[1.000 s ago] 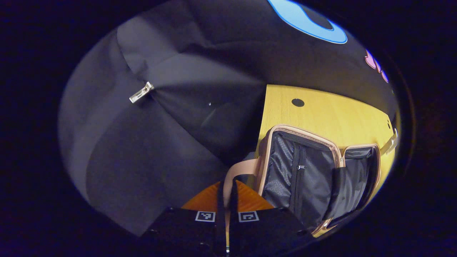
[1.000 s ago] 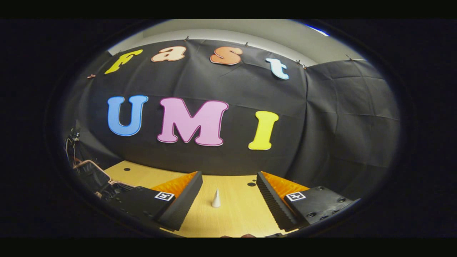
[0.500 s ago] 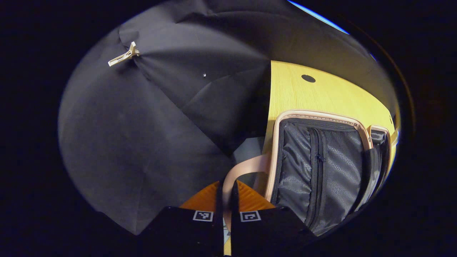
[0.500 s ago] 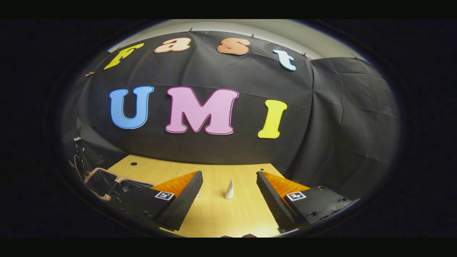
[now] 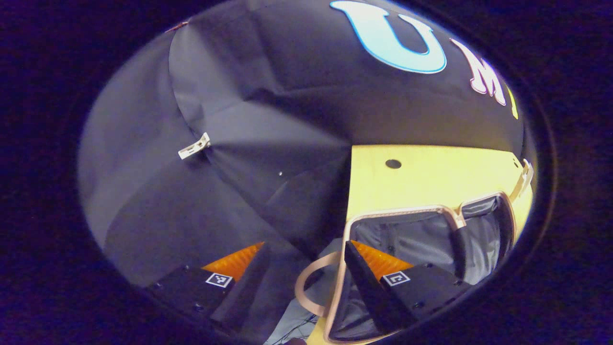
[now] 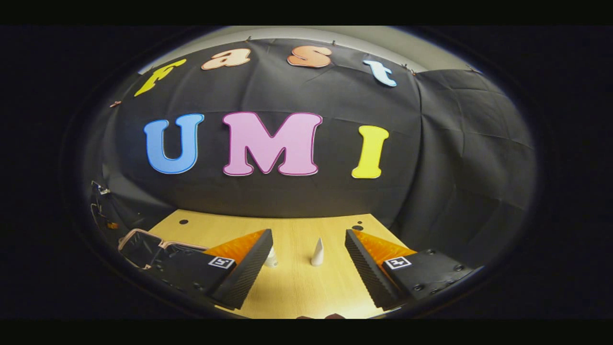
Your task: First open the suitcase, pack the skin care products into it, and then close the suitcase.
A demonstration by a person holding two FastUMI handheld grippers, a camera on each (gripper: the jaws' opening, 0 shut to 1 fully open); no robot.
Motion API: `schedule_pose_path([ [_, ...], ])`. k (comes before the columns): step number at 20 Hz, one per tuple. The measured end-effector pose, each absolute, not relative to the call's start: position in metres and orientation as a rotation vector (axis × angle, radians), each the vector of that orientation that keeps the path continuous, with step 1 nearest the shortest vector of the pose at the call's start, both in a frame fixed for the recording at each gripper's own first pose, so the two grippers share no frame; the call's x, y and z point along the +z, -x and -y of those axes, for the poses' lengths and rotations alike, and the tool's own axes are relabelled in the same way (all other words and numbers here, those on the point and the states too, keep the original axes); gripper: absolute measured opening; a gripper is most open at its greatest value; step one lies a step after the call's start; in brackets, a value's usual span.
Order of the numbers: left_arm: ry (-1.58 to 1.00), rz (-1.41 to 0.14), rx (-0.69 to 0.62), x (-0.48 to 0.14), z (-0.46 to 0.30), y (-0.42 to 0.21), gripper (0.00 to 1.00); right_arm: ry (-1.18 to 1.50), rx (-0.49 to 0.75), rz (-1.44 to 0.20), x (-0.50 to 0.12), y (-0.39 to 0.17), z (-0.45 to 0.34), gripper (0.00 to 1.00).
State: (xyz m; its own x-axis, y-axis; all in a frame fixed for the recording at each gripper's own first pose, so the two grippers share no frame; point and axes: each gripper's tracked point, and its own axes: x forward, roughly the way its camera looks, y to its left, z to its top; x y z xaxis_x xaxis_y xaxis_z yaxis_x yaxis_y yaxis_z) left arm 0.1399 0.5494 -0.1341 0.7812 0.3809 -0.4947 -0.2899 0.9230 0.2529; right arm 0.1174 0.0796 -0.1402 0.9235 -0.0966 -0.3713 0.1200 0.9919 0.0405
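The suitcase point(image 5: 421, 230) lies open at the left end of the wooden table point(image 5: 431, 172), its dark lining showing inside a pale trim, so the first step looks done. In the left gripper view the left gripper point(image 5: 306, 268) hangs just over the near left edge of the case with its fingers spread wide and nothing between them; the pale carry handle point(image 5: 311, 287) loops below the gap, not gripped. The right gripper point(image 6: 309, 261) hovers over the middle of the table, fingers wide apart and empty. Ahead of it stands a small white cone-shaped tube point(image 6: 317, 252), upright, and a second white container point(image 6: 271, 258) peeks out beside the left finger. Both are well right of the suitcase point(image 6: 143, 244), so I judge packing has not begun: picking up the products, placing them inside and closing the lid all remain. No brand or label on the products can be read at this size.
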Motion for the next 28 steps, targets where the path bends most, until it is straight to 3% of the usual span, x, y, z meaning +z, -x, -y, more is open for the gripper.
schedule_pose_path([
  [2, -0.158, -0.502, 0.265, -0.105, -0.494, -0.144, 0.98, -0.063, -0.106, -0.382, -0.148, -0.121, -0.078, 1.0],
  [8, -0.05, -0.386, -0.105, -0.087, -0.241, -0.169, 0.99, -0.064, -0.046, -0.413, -0.186, -0.131, -0.074, 0.97],
  [11, 0.021, -0.419, -0.29, -0.11, -0.114, -0.182, 0.99, -0.055, -0.004, -0.45, -0.216, -0.142, -0.063, 0.97],
  [13, 0.023, -0.464, -0.316, -0.14, -0.053, -0.185, 0.99, -0.06, 0.014, -0.501, -0.247, -0.152, -0.055, 0.97],
  [19, -0.058, -0.577, -0.296, -0.224, 0.028, -0.243, 0.97, -0.118, 0.057, -0.693, -0.346, -0.185, -0.041, 0.97],
  [21, -0.055, -0.611, -0.276, -0.247, 0.045, -0.262, 0.96, -0.105, 0.072, -0.739, -0.377, -0.195, -0.038, 0.92],
  [22, -0.045, -0.623, -0.259, -0.257, 0.048, -0.272, 0.96, -0.101, 0.08, -0.754, -0.389, -0.2, -0.039, 0.97],
  [28, -0.054, -0.688, -0.182, -0.315, 0.053, -0.319, 0.97, -0.081, 0.138, -0.786, -0.439, -0.225, -0.055, 0.98],
])
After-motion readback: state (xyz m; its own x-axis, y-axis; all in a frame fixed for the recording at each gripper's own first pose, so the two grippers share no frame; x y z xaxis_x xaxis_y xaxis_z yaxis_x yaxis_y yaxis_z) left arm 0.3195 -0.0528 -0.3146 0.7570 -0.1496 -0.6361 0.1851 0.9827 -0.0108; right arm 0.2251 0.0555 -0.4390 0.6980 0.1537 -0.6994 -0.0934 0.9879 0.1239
